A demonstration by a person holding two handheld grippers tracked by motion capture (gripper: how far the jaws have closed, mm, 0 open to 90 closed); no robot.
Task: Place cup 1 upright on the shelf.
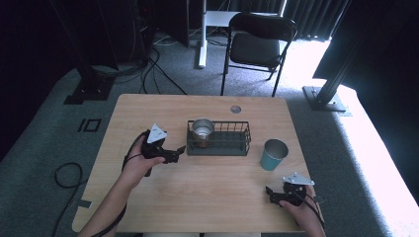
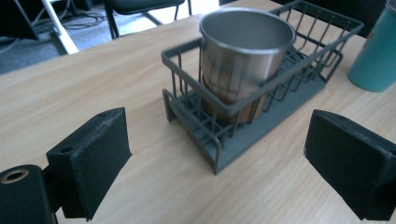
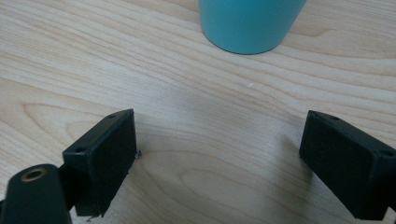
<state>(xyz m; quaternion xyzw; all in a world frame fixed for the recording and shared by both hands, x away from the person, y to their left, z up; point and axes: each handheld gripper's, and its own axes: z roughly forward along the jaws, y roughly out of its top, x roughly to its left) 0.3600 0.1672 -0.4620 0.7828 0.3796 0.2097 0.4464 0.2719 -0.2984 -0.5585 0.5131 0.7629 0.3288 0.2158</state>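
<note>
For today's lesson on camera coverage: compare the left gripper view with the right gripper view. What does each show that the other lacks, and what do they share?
Left gripper view alone: a steel cup standing upright at one end of a grey wire basket.

Right gripper view alone: nothing of its own except its open tongs, hovering over bare wood short of the cup.

Both: the teal cup standing outside the basket, the wooden table, and open, empty tongs; the left tongs face the basket.

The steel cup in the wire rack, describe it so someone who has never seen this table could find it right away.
On the light wooden table, look near the middle for the dark grey wire rack. The shiny stainless steel cup stands upright in the rack's left end. Unlike the teal cup standing on the bare tabletop to the rack's right, it is bare silver metal and sits inside the rack.
</note>
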